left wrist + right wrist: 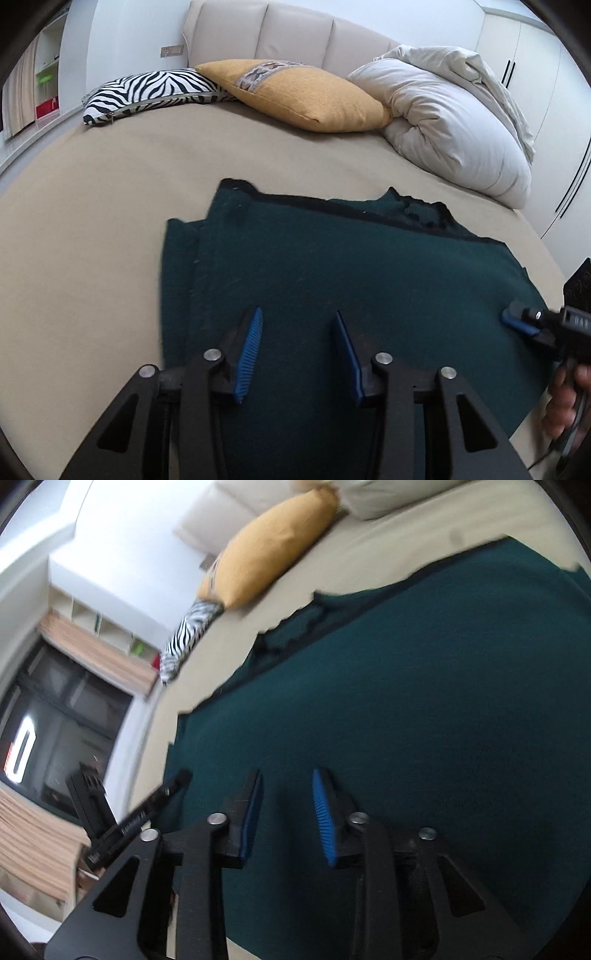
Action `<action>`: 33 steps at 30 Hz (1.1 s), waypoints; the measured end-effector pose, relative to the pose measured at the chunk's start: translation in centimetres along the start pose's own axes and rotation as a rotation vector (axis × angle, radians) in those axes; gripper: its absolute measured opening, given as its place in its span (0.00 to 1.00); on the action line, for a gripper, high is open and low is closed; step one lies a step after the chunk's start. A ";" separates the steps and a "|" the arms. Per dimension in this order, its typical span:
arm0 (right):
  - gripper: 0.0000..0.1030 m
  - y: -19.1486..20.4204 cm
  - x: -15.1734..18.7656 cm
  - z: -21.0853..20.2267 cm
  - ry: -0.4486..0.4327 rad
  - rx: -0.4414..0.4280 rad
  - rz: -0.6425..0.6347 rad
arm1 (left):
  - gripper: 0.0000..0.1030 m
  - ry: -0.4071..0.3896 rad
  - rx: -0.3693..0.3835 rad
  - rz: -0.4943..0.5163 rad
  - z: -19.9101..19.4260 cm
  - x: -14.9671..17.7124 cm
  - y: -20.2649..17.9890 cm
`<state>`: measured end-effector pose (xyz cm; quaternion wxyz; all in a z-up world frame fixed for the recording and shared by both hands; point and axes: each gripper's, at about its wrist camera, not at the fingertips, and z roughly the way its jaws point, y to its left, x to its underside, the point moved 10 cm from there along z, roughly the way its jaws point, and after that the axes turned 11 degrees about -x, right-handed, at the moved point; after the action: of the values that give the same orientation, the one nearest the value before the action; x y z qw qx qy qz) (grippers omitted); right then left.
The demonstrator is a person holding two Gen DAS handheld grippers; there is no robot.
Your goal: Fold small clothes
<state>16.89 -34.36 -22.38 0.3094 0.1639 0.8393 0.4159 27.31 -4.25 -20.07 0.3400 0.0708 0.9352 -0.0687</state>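
Note:
A dark green knit garment lies flat on the beige bed, with a folded layer along its left side and a dark-trimmed neckline at the far edge. My left gripper is open and empty just above the garment's near part. My right gripper is open and empty over the same garment. The right gripper also shows in the left wrist view at the garment's right edge, held by a hand. The left gripper shows in the right wrist view at the garment's left edge.
At the head of the bed lie a zebra-print pillow, a yellow cushion and a bunched white duvet. A padded headboard stands behind. White wardrobes stand at right, shelves and a window at left.

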 end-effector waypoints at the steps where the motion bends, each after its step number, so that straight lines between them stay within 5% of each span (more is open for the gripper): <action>1: 0.13 -1.5 -0.5 -1.7 -0.049 -0.009 0.063 | 0.41 -0.002 0.004 -0.005 -0.2 0.3 0.6; 7: 0.02 -9.4 -2.0 -13.1 -0.316 0.120 0.214 | 0.36 0.004 -0.005 -0.059 -1.8 1.8 2.6; 8: 0.07 -9.9 -1.8 -14.7 -0.347 0.140 0.244 | 0.36 0.006 -0.025 -0.056 -2.5 2.0 2.7; 10: 0.13 -8.7 -1.4 -16.7 -0.381 0.197 0.227 | 0.40 0.002 -0.043 -0.067 -4.3 2.2 2.4; 12: 0.13 -5.8 -1.0 -15.8 -0.367 0.133 0.216 | 0.52 -0.021 -0.009 -0.069 -6.4 2.3 0.7; 14: 0.14 -1.8 -0.1 -12.6 -0.304 0.014 0.187 | 0.55 -0.023 0.013 0.000 -7.5 3.3 -2.3; 18: 0.14 6.1 6.7 -2.1 0.047 -0.174 0.099 | 0.55 0.092 -0.015 0.057 -4.8 7.1 -3.3; 21: 0.13 5.5 10.8 2.1 0.211 -0.089 0.045 | 0.49 0.072 -0.001 0.055 -5.2 7.6 -2.1; 22: 0.11 4.2 11.1 2.0 0.203 -0.052 0.045 | 0.49 0.073 0.003 0.048 -5.4 7.5 -1.7; 25: 0.04 -0.7 8.9 -1.7 0.050 -0.125 0.207 | 0.44 0.070 0.029 0.022 -5.8 8.1 0.3; 29: 0.03 -5.6 6.6 -9.4 -0.122 -0.058 0.258 | 0.41 0.095 0.070 -0.050 -7.5 8.2 1.6; 33: 0.13 -7.3 3.6 -16.6 -0.255 0.106 0.230 | 0.61 0.008 0.059 -0.075 -10.2 4.6 2.3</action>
<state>3.18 -46.70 -21.91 0.3548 0.3263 0.7896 0.3797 17.88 0.17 -15.46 0.3311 0.0458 0.9362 -0.1089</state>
